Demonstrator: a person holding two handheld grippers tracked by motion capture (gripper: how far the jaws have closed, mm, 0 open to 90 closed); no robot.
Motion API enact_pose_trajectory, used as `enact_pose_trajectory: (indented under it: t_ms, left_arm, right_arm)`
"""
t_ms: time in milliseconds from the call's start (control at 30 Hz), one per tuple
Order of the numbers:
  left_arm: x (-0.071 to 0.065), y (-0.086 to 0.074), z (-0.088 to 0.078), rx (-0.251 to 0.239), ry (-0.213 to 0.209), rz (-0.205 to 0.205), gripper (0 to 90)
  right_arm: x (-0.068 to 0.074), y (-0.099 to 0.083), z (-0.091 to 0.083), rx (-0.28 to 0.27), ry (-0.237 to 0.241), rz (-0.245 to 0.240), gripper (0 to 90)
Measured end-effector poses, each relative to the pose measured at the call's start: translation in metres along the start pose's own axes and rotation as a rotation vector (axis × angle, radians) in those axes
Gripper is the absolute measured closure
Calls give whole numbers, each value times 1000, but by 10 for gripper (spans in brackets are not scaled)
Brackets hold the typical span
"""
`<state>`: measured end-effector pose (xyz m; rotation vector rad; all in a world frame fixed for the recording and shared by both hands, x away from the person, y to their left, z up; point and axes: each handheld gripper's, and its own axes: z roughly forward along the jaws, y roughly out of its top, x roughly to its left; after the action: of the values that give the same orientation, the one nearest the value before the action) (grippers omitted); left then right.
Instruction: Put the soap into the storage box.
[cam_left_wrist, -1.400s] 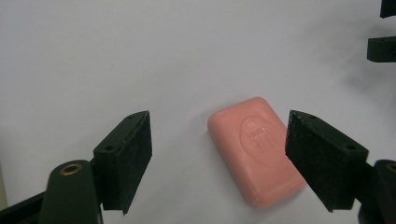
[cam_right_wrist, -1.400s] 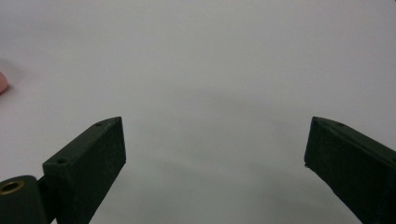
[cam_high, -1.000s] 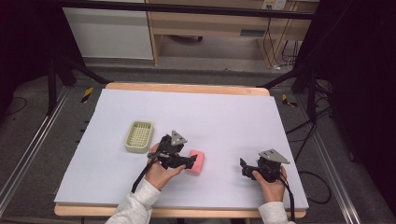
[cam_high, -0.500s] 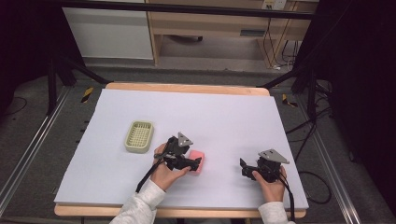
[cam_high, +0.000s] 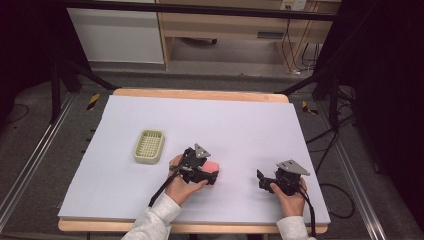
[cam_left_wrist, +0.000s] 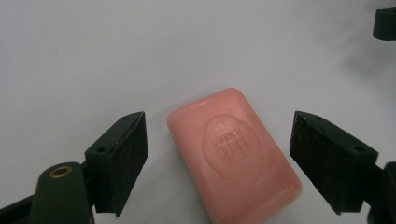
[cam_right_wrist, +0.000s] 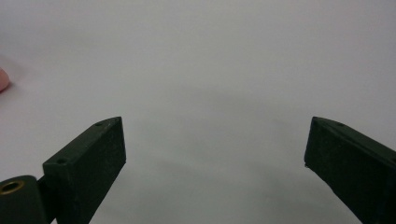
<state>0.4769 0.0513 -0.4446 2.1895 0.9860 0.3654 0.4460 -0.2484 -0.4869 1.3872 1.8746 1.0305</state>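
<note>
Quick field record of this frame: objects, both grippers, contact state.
surface: white table sheet
soap: pink bar, lies flat, embossed face up, between the left jaws
left gripper: open, jaws have just been opening, gaps on both sides of the bar, no pad touches it
right gripper: open, nothing between the jaws, apart from the bar
soap dish: pale green slotted tray, empty, on the sheet beyond the left gripper, apart from the bar

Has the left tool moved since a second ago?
Barely. The left tool sits about as far from the basket as before, but its jaws have just been opening, with the soap lying untouched between them.
</note>
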Motion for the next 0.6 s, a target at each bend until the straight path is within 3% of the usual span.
enact_pose_trajectory:
  t_ms: [600]
  left_arm:
    - [-4, 0, 14, 33, -3, -12, 175]
  right_arm:
    - [0, 0, 0, 2, 2, 0, 57]
